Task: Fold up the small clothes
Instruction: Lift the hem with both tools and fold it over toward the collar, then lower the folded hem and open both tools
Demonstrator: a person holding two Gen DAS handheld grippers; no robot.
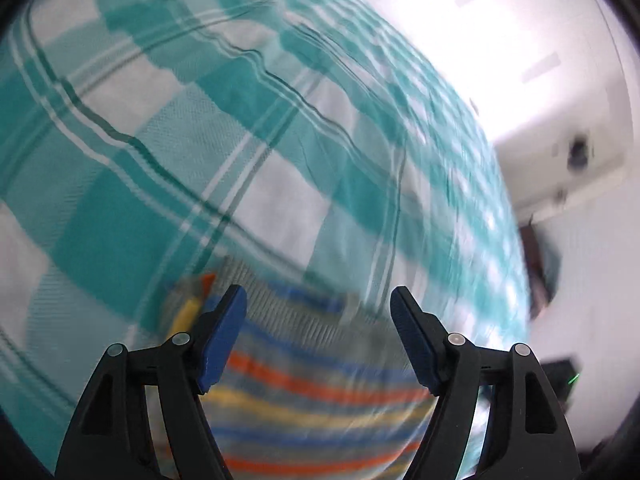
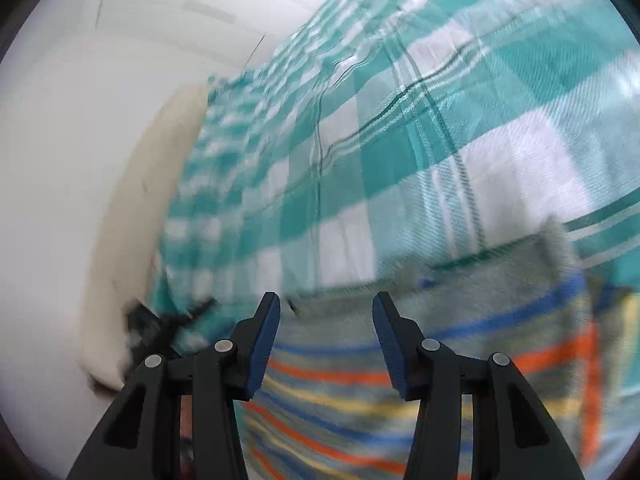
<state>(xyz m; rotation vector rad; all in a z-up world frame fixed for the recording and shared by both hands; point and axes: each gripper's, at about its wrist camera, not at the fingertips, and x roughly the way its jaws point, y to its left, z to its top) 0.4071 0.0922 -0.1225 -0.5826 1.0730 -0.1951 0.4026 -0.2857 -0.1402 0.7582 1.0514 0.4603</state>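
A small striped garment (image 1: 304, 396), grey with blue, orange and yellow stripes, lies on a teal and white checked bedsheet (image 1: 168, 168). In the left wrist view it lies low, under and between the fingers. My left gripper (image 1: 319, 300) is open above it and holds nothing. In the right wrist view the same garment (image 2: 460, 344) spreads from the bottom middle to the right. My right gripper (image 2: 326, 306) is open over the garment's far edge and holds nothing. Both views are blurred by motion.
The checked bedsheet (image 2: 400, 120) covers the bed. A cream pillow or cushion (image 2: 132, 208) lies along the bed's left edge, with a small dark object (image 2: 160, 324) beside it. White walls (image 1: 520, 40) stand behind the bed.
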